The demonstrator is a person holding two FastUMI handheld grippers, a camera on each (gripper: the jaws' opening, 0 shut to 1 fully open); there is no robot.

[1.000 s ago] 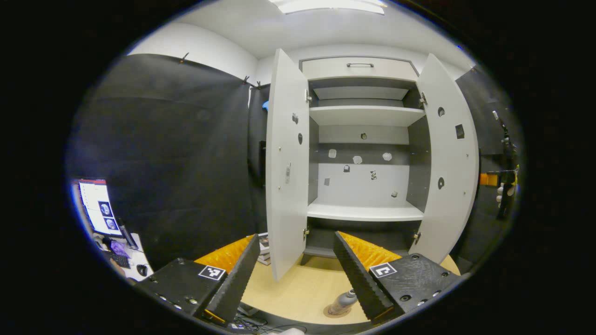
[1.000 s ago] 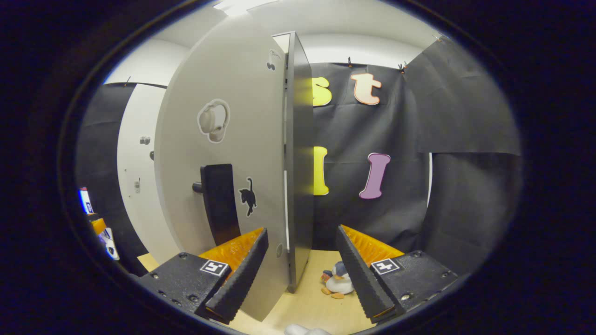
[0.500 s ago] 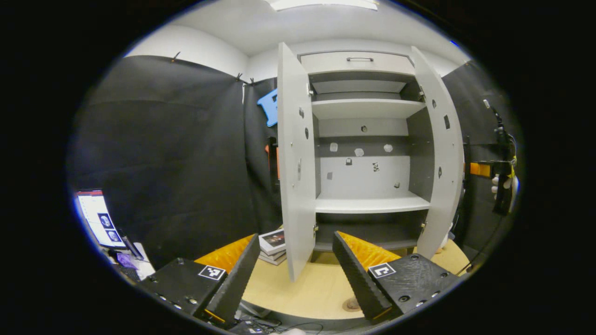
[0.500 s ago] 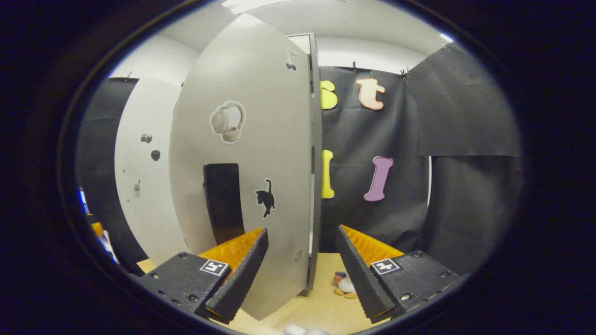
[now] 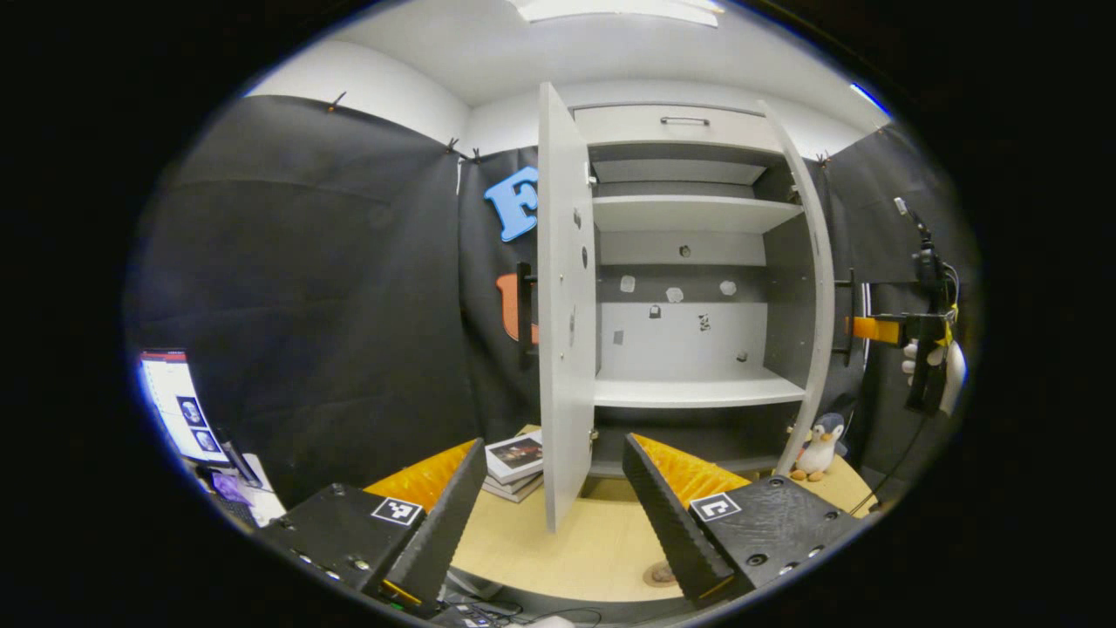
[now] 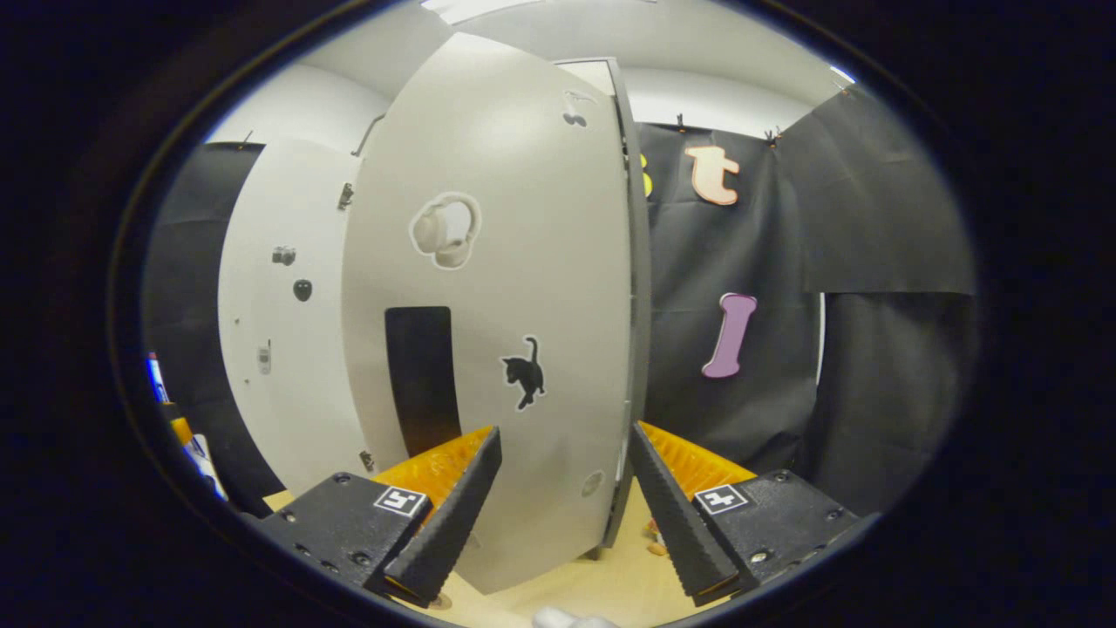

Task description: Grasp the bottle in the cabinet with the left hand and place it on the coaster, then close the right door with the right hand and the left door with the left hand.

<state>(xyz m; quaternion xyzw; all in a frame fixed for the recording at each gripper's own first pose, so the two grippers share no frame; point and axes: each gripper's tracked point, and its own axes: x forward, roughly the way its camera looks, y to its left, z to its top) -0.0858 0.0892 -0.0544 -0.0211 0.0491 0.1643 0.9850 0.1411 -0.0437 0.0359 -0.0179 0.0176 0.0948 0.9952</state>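
The white cabinet (image 5: 697,392) stands with both doors swung out and its shelves bare. Its left door (image 5: 562,305) is ahead of my left gripper (image 5: 558,515), which is open, holds nothing and hangs above the wooden table. A sliver of the brown coaster (image 5: 656,573) peeks out beside my left gripper's right finger; the bottle is hidden. My right gripper (image 6: 562,515) is open, close to the outer face of the right door (image 6: 497,331), near its black handle (image 6: 423,375). In the left gripper view the right gripper (image 5: 874,329) hovers beside the right door's edge (image 5: 815,331).
A stack of books (image 5: 514,458) lies on the table (image 5: 602,541) left of the cabinet. A penguin toy (image 5: 819,445) stands at the cabinet's right foot. A lit monitor (image 5: 179,397) is at the far left. The left door's inner face (image 6: 261,331) shows beyond the right door.
My left gripper has drawn back from the cabinet, and the bottle has slipped out of sight behind its right finger. My right gripper has come round onto the right door's outer face.
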